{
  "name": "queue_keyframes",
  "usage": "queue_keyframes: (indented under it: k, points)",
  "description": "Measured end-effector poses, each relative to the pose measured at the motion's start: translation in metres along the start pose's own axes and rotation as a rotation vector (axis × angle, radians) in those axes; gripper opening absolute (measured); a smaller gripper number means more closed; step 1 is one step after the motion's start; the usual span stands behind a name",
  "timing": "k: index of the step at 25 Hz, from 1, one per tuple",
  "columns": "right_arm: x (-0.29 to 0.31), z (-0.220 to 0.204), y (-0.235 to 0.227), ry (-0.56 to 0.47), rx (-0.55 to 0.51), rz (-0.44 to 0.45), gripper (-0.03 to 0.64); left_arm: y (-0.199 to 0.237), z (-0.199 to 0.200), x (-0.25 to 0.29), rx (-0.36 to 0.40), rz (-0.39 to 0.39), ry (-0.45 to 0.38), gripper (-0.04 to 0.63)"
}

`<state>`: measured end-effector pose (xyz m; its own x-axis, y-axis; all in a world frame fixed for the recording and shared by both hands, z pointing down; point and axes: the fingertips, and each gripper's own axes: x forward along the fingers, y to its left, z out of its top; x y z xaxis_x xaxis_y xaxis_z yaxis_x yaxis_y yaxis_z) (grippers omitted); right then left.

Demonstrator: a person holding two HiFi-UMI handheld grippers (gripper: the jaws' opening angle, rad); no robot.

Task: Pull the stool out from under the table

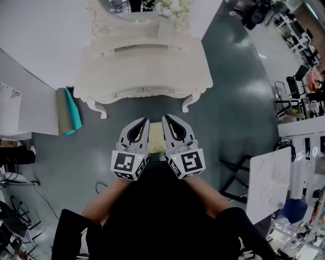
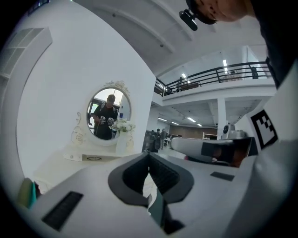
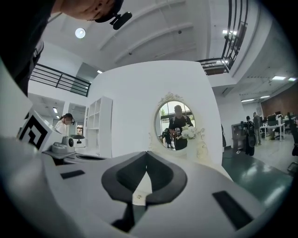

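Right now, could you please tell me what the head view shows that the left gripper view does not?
Only the head view shows the curved legs of the dressing table standing on the dark floor.

Only the left gripper view shows the balcony railing and the ceiling lights high up.

Both show the dressing table, its oval mirror, the white flowers, and the left hand-held gripper beside the right hand-held gripper, each shut with nothing between its jaws.
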<state>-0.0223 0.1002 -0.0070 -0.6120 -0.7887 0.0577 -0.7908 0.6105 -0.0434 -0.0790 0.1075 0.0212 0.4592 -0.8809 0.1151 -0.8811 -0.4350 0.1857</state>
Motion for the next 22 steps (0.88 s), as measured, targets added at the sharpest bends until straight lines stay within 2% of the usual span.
queue_keyframes:
  k: [10,16,22]
  points:
    - [0.003,-0.013,0.007,0.047,-0.002,-0.036,0.018,0.006,-0.002,-0.004,0.022,0.056,0.006,0.014]
    - [0.005,-0.013,0.018,0.057,-0.091,-0.055,0.018,0.010,-0.004,-0.009,0.029,0.055,0.005,0.014]
    - [-0.001,-0.025,0.014,0.084,-0.076,-0.069,0.018,0.000,-0.012,-0.003,0.015,0.022,0.013,0.014]
